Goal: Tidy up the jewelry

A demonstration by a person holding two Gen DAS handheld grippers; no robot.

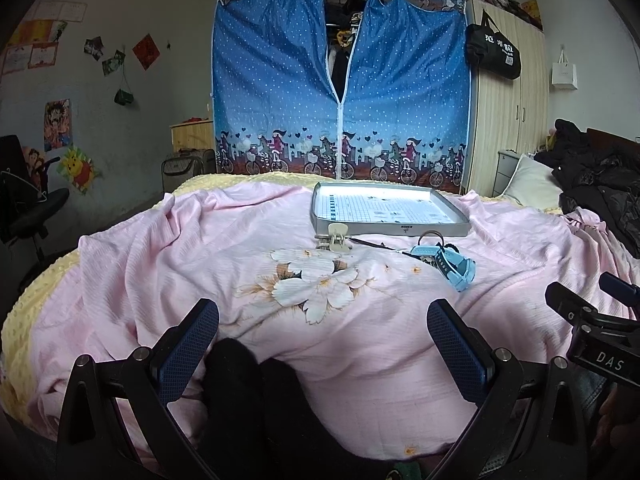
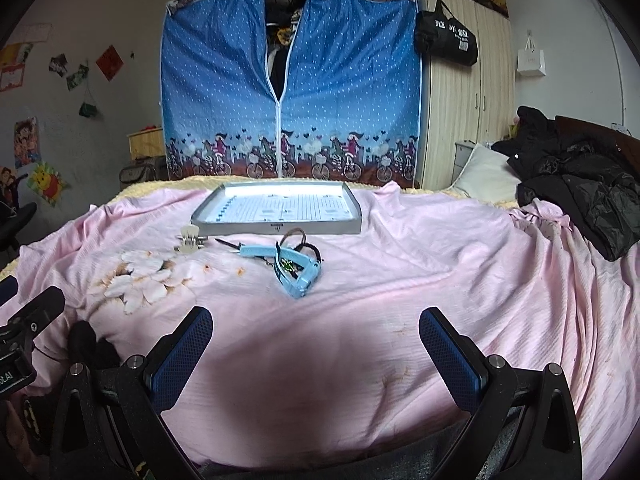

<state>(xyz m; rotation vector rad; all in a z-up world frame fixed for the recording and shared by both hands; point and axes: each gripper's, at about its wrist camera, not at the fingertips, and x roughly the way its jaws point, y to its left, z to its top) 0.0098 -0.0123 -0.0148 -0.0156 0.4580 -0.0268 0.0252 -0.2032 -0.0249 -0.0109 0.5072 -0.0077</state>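
Jewelry on the bed, tray (image 2: 276, 229) behind

The right gripper (image 2: 316, 340) hovers wide open over the pink sheet (image 2: 440, 272); a blue watch (image 2: 298, 268) and hair clip (image 2: 191, 240) lie near the tray.

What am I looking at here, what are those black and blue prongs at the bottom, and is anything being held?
The prongs are handheld grippers, one in each of a person's hands, each with a camera looking forward along its jaws. One picture is from the left gripper, the other from the right gripper. Both hover over a pink sheet on a bed, jaws wide apart, holding nothing. Ahead lies a shallow grey tray. In front of it are a pale hair clip, a light blue watch and a few darker small items I can't make out. The left view also shows two dark shapes near its jaws, maybe socked feet.
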